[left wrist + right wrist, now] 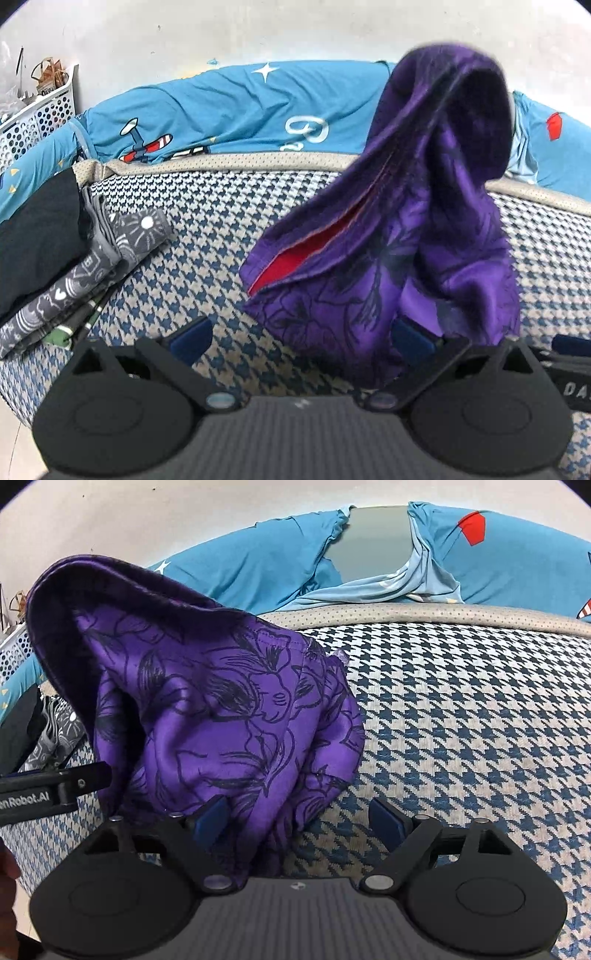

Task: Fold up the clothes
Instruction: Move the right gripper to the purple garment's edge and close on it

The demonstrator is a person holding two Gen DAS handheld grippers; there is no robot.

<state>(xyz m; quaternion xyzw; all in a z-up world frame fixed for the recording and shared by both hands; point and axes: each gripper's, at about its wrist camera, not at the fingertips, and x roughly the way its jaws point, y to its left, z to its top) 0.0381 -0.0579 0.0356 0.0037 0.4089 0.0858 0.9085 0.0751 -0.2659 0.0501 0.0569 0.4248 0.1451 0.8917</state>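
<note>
A purple garment [424, 221] with a black flower print and a red inner lining rears up in a tall hump above the houndstooth mattress [207, 221]; its top is blurred. My left gripper [301, 338] is open wide, and the cloth's lower edge drapes over its right finger [410, 338]. In the right wrist view the same purple garment [207, 701] fills the left half and covers the left finger [210, 819] of my open right gripper [299, 819]. Neither pair of jaws pinches the cloth. The left gripper's body [55, 790] shows at the left edge.
A stack of folded clothes, black [37, 229] over grey patterned [92, 266], lies at the mattress's left. Blue printed bedding [221, 107] runs along the back by the wall. A white perforated basket [37, 118] stands far left. Bare houndstooth mattress [461, 720] extends right.
</note>
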